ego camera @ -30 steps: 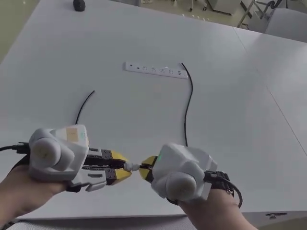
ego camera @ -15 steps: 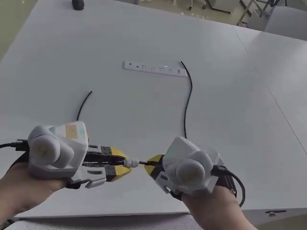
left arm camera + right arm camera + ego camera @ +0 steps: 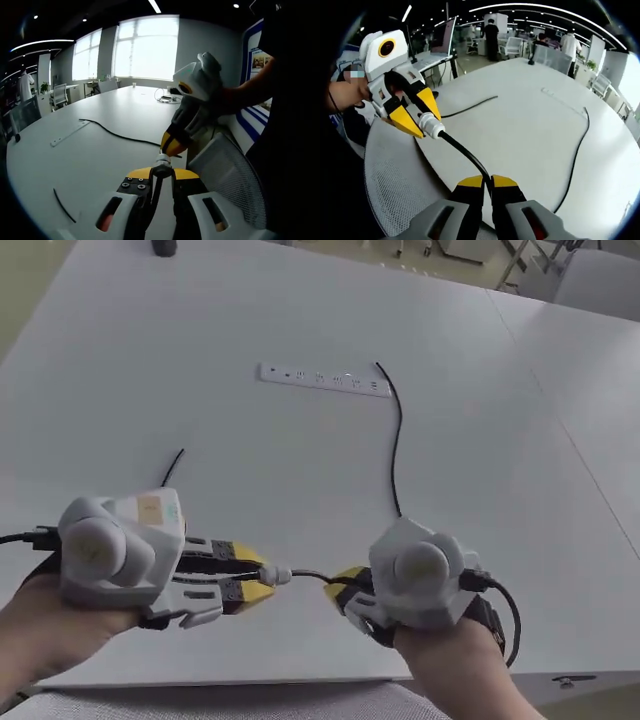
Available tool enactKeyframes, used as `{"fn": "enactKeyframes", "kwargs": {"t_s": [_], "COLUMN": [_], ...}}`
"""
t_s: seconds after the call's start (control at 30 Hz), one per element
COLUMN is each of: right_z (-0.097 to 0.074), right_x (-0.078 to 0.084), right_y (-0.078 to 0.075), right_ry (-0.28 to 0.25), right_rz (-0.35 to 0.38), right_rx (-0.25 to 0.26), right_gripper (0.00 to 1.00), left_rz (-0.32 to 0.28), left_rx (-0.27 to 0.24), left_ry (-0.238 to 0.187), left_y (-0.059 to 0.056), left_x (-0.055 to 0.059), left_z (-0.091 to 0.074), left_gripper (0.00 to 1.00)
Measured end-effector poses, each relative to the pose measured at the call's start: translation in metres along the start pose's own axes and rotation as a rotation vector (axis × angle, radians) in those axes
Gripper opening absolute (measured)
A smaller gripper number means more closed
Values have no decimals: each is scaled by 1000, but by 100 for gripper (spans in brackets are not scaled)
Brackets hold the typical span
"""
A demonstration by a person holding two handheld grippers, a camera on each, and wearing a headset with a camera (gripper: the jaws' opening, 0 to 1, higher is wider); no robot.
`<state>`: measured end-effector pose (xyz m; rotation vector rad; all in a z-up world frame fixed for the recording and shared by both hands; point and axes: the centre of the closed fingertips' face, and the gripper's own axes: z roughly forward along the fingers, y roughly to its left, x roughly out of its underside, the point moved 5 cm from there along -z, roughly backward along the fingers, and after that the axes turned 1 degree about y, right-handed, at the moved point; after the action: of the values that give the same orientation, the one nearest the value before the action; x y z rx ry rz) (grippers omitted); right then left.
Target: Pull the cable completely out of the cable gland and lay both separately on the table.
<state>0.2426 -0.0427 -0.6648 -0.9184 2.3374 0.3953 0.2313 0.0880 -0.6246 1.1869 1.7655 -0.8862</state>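
My left gripper (image 3: pixel 262 578) is shut on the white cable gland (image 3: pixel 278 575), held just above the table's near edge. A black cable (image 3: pixel 308 577) comes out of the gland and runs right into my right gripper (image 3: pixel 340 585), which is shut on it. In the left gripper view the gland (image 3: pixel 162 162) sits between the yellow tips of the left gripper (image 3: pixel 161 175), with the right gripper (image 3: pixel 172 145) beyond it. The right gripper view shows the cable (image 3: pixel 465 152) arcing from the gland (image 3: pixel 431 126) down to the right gripper (image 3: pixel 487 181).
A white power strip (image 3: pixel 325 381) lies mid-table, and its black lead (image 3: pixel 395 450) runs toward the near edge. A short black cable end (image 3: pixel 172 468) lies on the table behind the left gripper. A mesh chair back (image 3: pixel 395 185) is below the grippers.
My right gripper has moved right, away from the left one. A longer stretch of black cable now shows between the gland and the right gripper.
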Motion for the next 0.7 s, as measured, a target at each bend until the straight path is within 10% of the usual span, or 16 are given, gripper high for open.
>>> {"fn": "enactKeyframes", "kwargs": {"t_s": [0.37,0.7], "right_z": [4,-1], "right_x": [13,14], "right_y": [-7,-8], "right_ry": [31,5], "right_rz": [80,-46], "right_rx": [5,9], "right_gripper": [0,1], "left_rz": [-3,4], "left_rx": [1,-2], "left_ry": [5,10], "left_y": [-1,1], "left_x": [2,2], "left_z": [2,3], "left_gripper": [15,15]}}
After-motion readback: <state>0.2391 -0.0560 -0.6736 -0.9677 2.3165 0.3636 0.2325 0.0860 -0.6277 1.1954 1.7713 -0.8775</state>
